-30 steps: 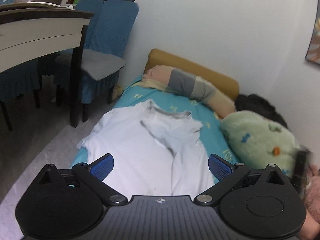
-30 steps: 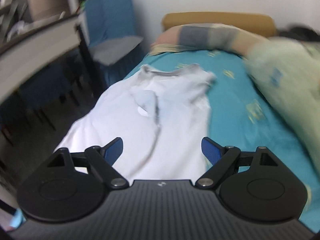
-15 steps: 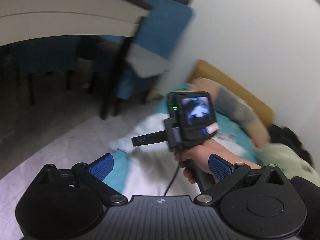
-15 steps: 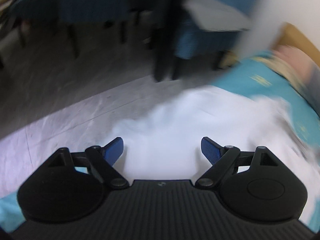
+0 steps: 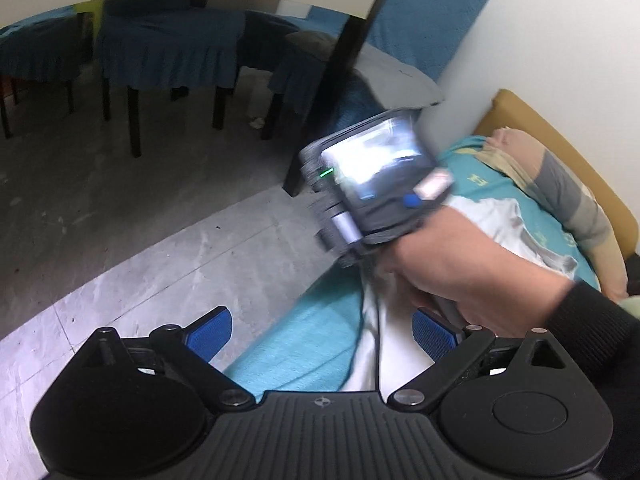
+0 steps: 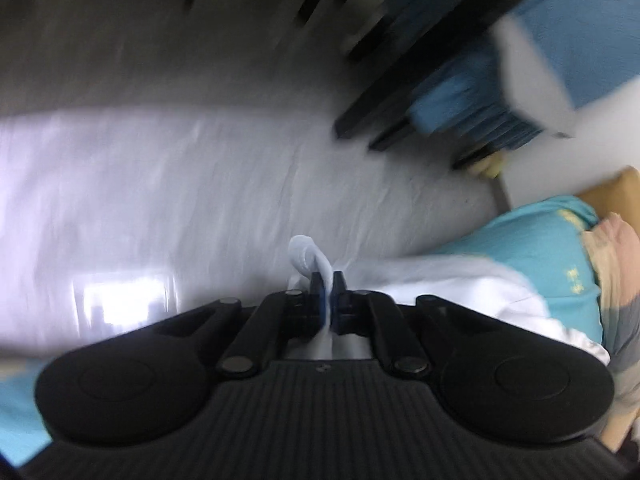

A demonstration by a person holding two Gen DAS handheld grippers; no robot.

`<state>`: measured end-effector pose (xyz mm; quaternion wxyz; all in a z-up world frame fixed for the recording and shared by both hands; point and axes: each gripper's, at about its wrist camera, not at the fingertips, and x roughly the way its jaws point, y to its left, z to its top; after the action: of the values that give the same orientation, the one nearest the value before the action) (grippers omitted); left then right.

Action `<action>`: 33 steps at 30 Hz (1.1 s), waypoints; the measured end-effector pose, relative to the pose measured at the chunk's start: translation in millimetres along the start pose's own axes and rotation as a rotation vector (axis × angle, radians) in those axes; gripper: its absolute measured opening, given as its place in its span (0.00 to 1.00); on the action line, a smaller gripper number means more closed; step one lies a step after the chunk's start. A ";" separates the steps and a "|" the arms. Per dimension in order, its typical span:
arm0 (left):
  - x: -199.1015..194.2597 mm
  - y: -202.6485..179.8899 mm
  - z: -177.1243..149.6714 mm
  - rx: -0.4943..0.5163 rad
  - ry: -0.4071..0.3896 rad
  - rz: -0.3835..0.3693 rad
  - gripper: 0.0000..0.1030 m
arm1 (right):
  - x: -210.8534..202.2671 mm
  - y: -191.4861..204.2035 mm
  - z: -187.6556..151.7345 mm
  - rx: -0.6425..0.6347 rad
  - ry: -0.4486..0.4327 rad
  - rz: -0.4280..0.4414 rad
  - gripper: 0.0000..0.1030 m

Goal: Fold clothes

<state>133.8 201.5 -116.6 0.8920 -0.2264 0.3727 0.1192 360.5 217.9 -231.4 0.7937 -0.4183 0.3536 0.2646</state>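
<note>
A white T-shirt (image 5: 516, 236) lies on the teal bed sheet (image 5: 304, 344), its near part hidden behind a person's hand (image 5: 464, 268). In the right wrist view my right gripper (image 6: 329, 300) is shut on a bunched edge of the white T-shirt (image 6: 452, 284), a loop of cloth poking out past the blue pads. My left gripper (image 5: 320, 334) stands open over the bed's left edge, nothing between its blue pads. The hand holds the right gripper's handle just ahead of it. The right wrist view is motion-blurred.
Grey tiled floor (image 5: 152, 240) runs along the bed's left side. A table with dark legs (image 5: 340, 80) and blue-covered chairs (image 5: 172, 52) stand beyond it. A striped pillow (image 5: 560, 192) and a tan headboard (image 5: 560, 136) lie at the bed's far end by the white wall.
My right gripper swung left to the shirt's edge and shut on it. My left gripper turned left toward the floor and table and stayed open. The hand with the right device came into its view.
</note>
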 end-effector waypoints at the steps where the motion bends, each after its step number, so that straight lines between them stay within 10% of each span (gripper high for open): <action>1: -1.0 1.8 0.1 -0.003 -0.005 -0.001 0.95 | -12.6 -6.5 -0.2 0.041 -0.060 -0.008 0.05; 11: -29.4 -23.8 -17.0 0.154 -0.048 -0.090 0.95 | -158.3 -130.3 -124.8 0.782 -0.540 -0.283 0.04; 19: -15.9 -56.5 -30.4 0.258 0.047 -0.141 0.95 | -138.5 -190.2 -297.6 1.300 -0.321 -0.448 0.07; 23: -4.5 -70.3 -36.8 0.296 0.078 -0.142 0.95 | -134.8 -188.0 -320.6 1.309 -0.267 -0.407 0.10; 27: 4.6 -75.2 -37.1 0.286 0.107 -0.162 0.95 | -153.2 -177.7 -320.7 1.256 -0.307 -0.320 0.80; 33: 1.4 -77.8 -39.1 0.283 0.153 -0.207 0.94 | -201.1 -159.4 -321.2 1.211 -0.356 -0.222 0.79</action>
<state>140.6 114.7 -117.3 0.8914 -0.1440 0.4274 -0.0444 242.8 -161.8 -126.5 0.9586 0.1207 0.2578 -0.0003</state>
